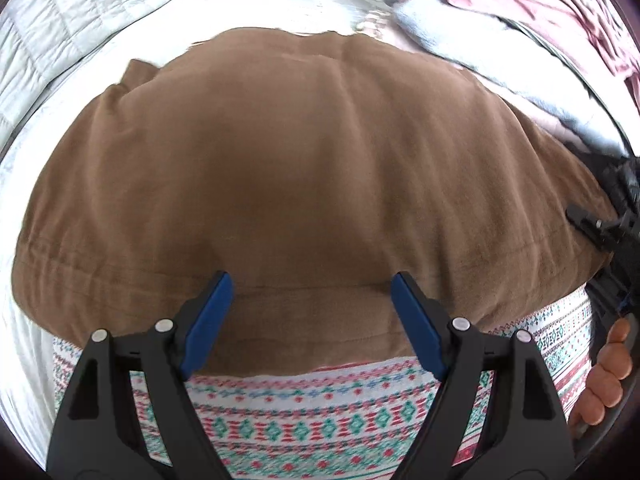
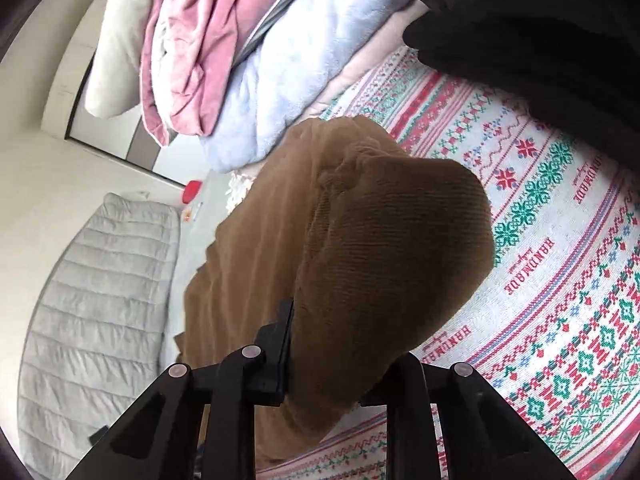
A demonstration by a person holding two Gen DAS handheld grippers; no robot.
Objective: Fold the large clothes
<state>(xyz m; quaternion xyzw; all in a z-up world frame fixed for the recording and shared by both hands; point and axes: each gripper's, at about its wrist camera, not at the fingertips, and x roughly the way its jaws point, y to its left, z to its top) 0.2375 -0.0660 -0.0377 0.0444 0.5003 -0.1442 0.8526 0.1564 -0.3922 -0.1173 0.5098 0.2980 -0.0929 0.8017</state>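
Brown garment (image 1: 304,176): matt, finely ribbed cloth, soft
Patterned blanket (image 2: 560,280): woven cloth, slightly fuzzy, matt
Left gripper (image 1: 312,320): black matt plastic, blue smooth pads (image 1: 208,320), shiny metal pins
Pale blue blanket (image 2: 320,60): fluffy fleece
Pink cloth (image 2: 188,40): velvety
Grey quilt (image 2: 96,300): stitched, smooth fabric

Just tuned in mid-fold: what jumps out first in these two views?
A big brown garment fills the middle, spread on a patterned blanket. The right gripper is shut on a bunched fold of it, lifted off the blanket, while the left gripper hangs open over its near hem. A pile of pink and pale blue bedding sits beyond.
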